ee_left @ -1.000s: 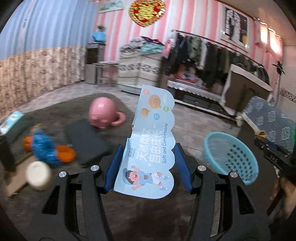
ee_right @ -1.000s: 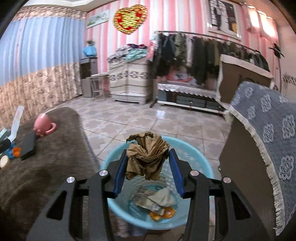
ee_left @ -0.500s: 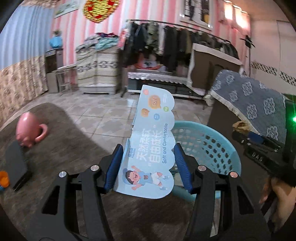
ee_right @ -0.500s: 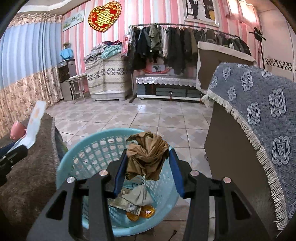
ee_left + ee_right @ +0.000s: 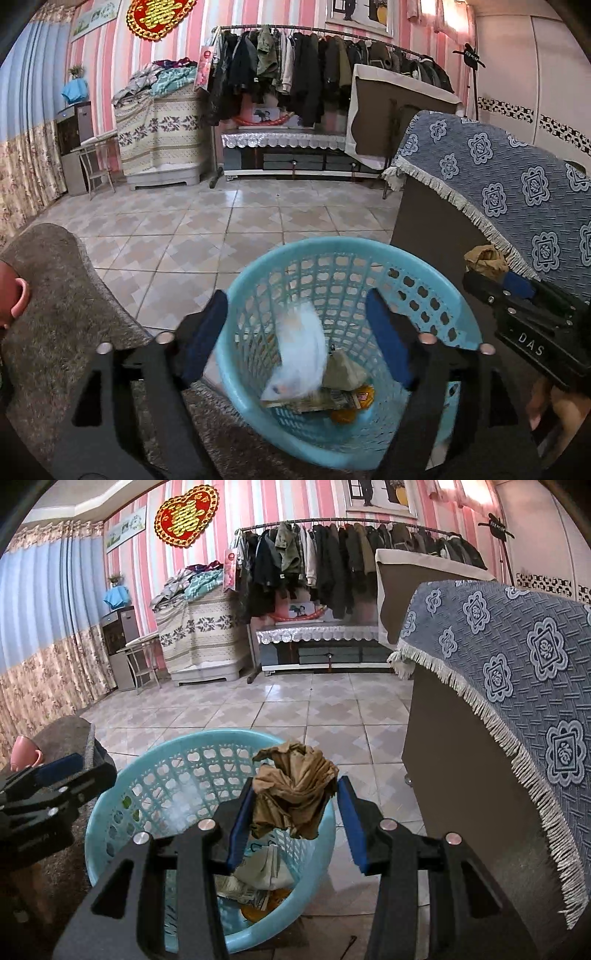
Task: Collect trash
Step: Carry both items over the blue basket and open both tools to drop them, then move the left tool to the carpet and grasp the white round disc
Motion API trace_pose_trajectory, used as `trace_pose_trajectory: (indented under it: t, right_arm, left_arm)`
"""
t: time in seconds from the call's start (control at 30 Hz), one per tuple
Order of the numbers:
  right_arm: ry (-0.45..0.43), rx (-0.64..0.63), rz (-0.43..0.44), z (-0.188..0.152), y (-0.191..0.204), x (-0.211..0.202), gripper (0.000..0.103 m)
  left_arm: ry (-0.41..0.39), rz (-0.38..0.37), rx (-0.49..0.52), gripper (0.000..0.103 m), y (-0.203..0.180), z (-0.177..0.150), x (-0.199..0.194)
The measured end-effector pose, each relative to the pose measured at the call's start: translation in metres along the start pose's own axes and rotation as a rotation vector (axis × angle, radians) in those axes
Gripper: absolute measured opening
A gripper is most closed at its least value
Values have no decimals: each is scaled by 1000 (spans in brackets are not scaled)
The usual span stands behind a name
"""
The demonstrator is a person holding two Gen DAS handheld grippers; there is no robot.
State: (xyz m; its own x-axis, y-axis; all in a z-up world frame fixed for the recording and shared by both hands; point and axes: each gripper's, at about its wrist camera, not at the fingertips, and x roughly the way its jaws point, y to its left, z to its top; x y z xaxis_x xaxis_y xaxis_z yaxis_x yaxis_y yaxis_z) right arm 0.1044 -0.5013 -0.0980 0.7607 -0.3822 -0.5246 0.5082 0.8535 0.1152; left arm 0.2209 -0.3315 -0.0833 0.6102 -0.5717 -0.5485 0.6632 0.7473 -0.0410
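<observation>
Nearest in the left wrist view, the left hand-held gripper hangs over the blue basket with its jaws spread wide; they have just been opening, and nothing is pressed between them. A blurred pale blue-white paper packet sits free inside the basket, tilted, above the trash at the bottom: a folded grey-green wrapper, flat printed paper and something orange. In the right wrist view, the right hand-held gripper is partly closed, its blue pads clamped on a crumpled brown paper wad held above the basket's near rim. The basket stands on the tiled floor, between a grey-brown carpeted worktop on the left and a cabinet draped with a blue patterned cloth on the right. A pink cup rests on the worktop. Far back, a rack of dark clothes lines the pink striped wall.
</observation>
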Motion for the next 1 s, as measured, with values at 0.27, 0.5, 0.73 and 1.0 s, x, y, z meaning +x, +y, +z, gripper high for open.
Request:
trace_pose_trajectory:
  t: [0.27,0.5,0.73,1.0]
  right_arm:
    - [8,-27,9,-5,16,2,45]
    - [12,-52,44,-7,45,12,47]
    - [-19,-37,51,-5,49,13,78]
    - [-24,-31,13,-7,47,3,95]
  left_arm:
    - [-32,85,-66,94,35,1,-24]
    - [-41,148,-110,97,60,-7,-42]
    - [-45,191,-169,97,84,-18,-63]
    - [-76,265,-215,97,107,-27,-107]
